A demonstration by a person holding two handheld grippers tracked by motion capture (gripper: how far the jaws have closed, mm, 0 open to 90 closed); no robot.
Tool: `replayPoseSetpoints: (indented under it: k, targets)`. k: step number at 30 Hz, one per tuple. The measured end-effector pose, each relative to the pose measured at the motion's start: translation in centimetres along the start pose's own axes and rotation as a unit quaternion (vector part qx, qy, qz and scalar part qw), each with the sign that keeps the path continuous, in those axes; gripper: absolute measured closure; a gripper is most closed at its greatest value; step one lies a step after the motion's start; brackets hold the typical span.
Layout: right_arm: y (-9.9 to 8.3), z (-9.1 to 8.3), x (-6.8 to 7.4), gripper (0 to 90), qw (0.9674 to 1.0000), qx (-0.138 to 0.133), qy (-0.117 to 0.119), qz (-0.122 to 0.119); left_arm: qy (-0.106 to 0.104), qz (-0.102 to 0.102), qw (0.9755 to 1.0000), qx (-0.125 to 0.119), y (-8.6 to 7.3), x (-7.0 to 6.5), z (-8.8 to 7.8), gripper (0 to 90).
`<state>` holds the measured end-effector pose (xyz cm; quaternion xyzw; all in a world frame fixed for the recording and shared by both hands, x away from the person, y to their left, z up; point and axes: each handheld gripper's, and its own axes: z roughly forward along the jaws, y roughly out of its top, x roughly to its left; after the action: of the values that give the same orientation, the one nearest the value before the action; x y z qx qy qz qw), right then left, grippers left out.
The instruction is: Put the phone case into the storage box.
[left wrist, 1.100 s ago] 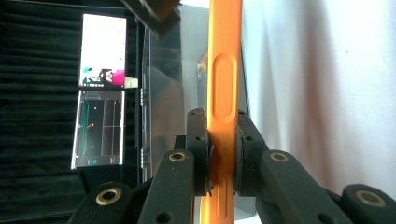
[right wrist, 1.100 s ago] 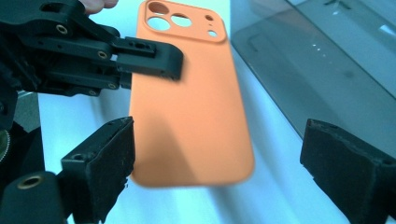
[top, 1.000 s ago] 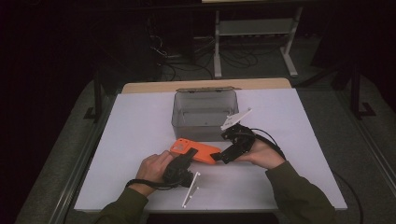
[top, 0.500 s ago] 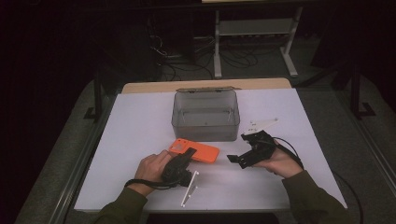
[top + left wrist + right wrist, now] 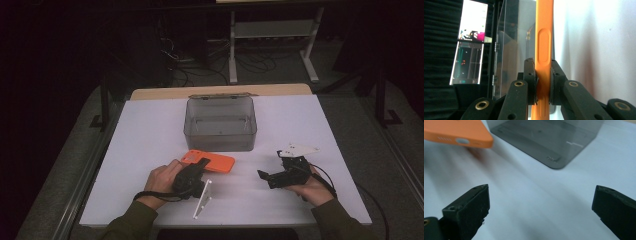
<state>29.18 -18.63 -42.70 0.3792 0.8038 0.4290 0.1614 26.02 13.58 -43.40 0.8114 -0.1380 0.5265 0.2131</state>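
An orange phone (image 5: 216, 163) is held just above the white table (image 5: 150, 150), in front of the box. My left gripper (image 5: 201, 164) is shut on its left end. In the left gripper view the pads (image 5: 555, 82) press both faces of the orange phone (image 5: 544, 30), which is seen edge-on. My right gripper (image 5: 271, 165) is low over the table to the right of the phone, apart from it. Its jaws have just been opening. In the right gripper view it (image 5: 541, 202) stands wide open with only bare table between the jaws, and the phone (image 5: 456, 132) lies at the upper left.
A clear grey box (image 5: 220, 125) with its lid open stands at mid-table behind the phone, also seen in the gripper views (image 5: 509, 50) (image 5: 544, 140). Bare white table surface surrounds both hands. Beyond the table are a dark floor, cables and a white rack (image 5: 272, 30).
My right gripper has drawn away from the phone's right end, moving right, toward the table's near edge and lower. The left gripper and the phone have stayed put.
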Motion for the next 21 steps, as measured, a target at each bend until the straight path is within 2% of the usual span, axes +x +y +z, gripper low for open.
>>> replayPoseSetpoints:
  k: [6, 10, 14, 16, 21]
  targets:
    - [-1.3, -0.1, 0.4, 0.9, 0.9998, -0.002, -0.018, -0.003, -0.014, -0.042, 0.9990, -0.002, -0.4, 0.6, 0.0, 79.5]
    - [-1.8, -0.2, 0.5, 0.9, 0.9997, -0.005, -0.024, -0.001, -0.024, -0.070, 0.9972, -0.007, -0.7, 1.0, 0.0, 79.6]
    - [-2.0, -0.2, 0.6, 0.9, 0.9996, -0.011, -0.026, 0.002, -0.034, -0.110, 0.9933, -0.013, -1.0, 1.5, 0.0, 79.5]
    - [-2.0, -0.1, 0.7, 0.9, 0.9996, -0.011, -0.026, 0.001, -0.041, -0.133, 0.9901, -0.018, -1.2, 1.7, 0.1, 79.5]
    - [-2.0, 0.1, 0.7, 0.9, 0.9996, -0.009, -0.026, -0.005, -0.056, -0.164, 0.9847, -0.020, -1.6, 2.0, 0.1, 79.5]
